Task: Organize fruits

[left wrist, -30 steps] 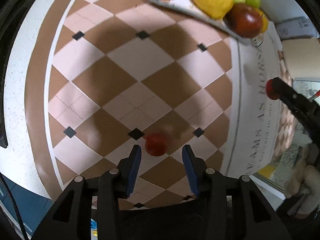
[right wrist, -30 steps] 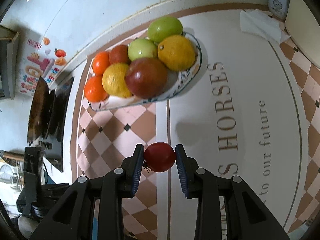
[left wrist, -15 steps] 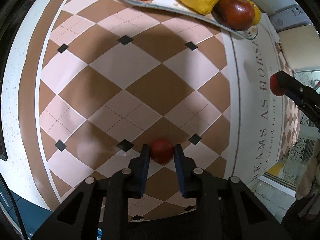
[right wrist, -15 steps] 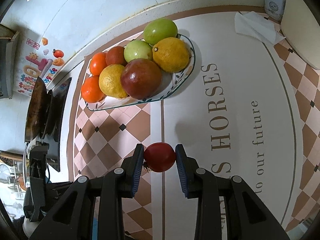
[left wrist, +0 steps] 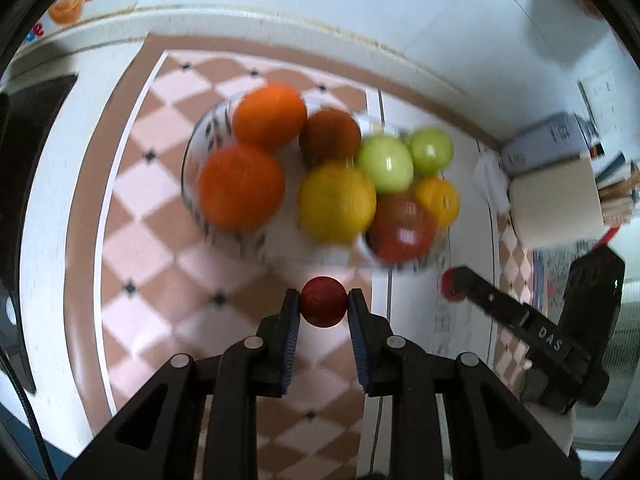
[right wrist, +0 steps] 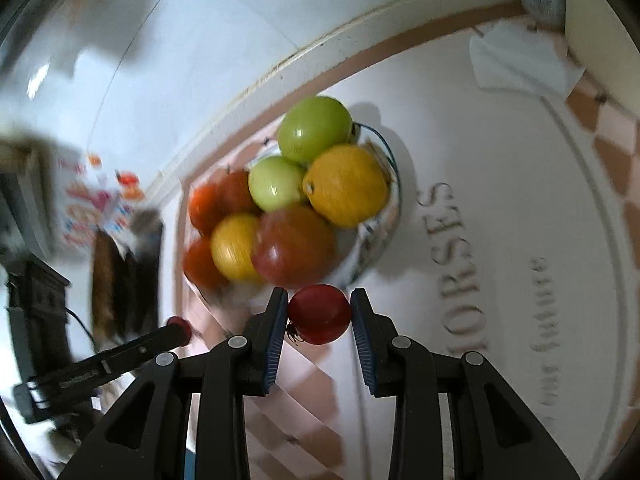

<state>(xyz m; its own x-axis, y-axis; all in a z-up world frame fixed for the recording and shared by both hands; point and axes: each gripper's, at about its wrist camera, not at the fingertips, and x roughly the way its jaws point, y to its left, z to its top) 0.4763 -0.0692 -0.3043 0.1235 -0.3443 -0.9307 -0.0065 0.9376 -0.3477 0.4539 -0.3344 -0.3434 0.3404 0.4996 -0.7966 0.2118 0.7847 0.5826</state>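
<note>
Small red fruit clamped between left tongs.

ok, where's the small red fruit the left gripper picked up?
In the left wrist view, the small round red fruit sits clamped between the left gripper fingers, bottom centre, just short of the patterned white fruit plate.

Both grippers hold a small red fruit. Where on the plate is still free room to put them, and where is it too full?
The plate is crowded: oranges, a lemon, green apples and a dark red apple cover most of it. One bare strip shows along its near rim, below the lemon. Outside the plate, the white lettered mat to its right is free.
</note>
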